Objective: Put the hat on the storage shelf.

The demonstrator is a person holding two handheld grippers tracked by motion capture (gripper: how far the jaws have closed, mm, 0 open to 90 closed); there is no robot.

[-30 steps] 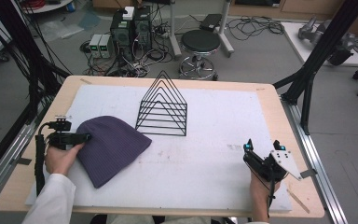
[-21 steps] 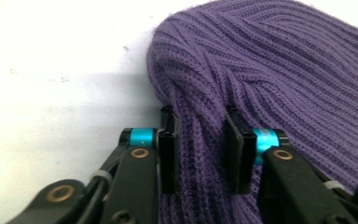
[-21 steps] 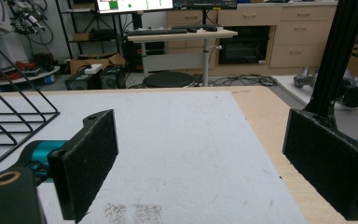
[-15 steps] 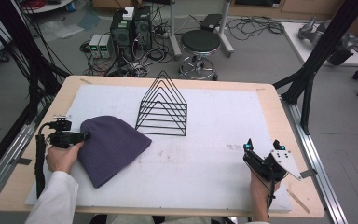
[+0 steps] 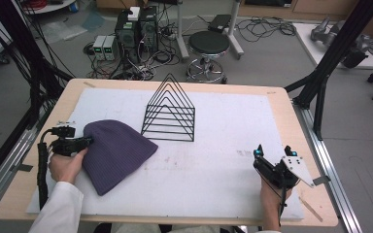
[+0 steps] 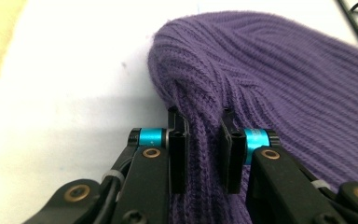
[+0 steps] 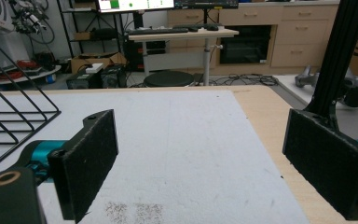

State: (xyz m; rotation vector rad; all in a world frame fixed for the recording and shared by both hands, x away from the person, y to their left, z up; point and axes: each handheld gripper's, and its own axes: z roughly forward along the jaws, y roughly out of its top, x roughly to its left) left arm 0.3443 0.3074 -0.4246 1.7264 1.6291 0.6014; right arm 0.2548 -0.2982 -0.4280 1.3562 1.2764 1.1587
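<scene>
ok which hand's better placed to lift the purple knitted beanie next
Left. Its tongs are shut on a fold of the purple knitted beanie, while the right tongs sit open, far across the white mat.

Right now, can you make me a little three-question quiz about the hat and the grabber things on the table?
1. True or false: the left gripper has pinched a fold of the purple hat.
2. What stands just behind the hat? A) a black wire rack B) a red box C) a glass jar
3. Fill in: the right gripper has its jaws wide ____ over the white mat.

Key: 1 true; 2 A; 3 open.
</scene>
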